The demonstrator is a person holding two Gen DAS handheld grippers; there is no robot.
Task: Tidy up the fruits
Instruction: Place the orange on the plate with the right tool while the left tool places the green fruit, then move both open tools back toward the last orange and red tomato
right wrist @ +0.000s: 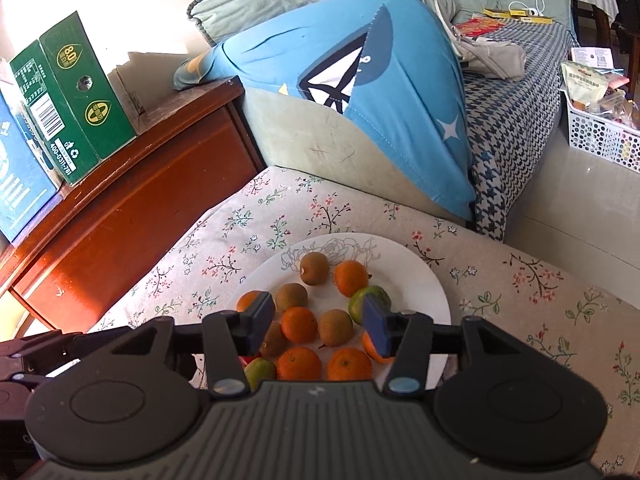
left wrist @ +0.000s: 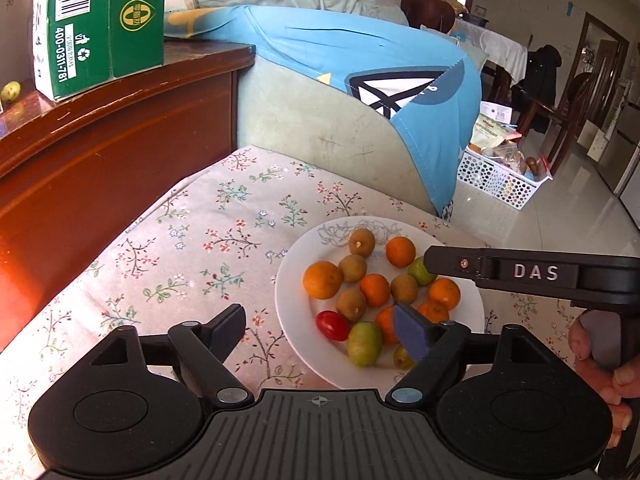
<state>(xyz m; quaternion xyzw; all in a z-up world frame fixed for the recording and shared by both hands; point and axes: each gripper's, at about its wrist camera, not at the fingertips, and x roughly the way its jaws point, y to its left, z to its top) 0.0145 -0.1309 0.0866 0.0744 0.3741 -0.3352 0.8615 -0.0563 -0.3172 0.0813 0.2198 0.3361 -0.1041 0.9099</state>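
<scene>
While both my left gripper (left wrist: 320, 330) and right gripper (right wrist: 318, 320) gape wide, empty, the plate's (right wrist: 432, 280) small round fruits look slippery; I'd pinch mid-frame's orange (right wrist: 299, 324) across its middle.

You are looking at a counter (left wrist: 168, 248) wearing a floral cloth (right wrist: 520, 280); a white plate (left wrist: 292, 300) is sitting directly on it, holding oranges, brown fruits, green fruits and a tomato.

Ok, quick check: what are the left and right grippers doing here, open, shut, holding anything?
Left gripper: open, holding nothing, by the plate edge.
Right gripper: open, holding nothing, over the fruit on the plate.
</scene>
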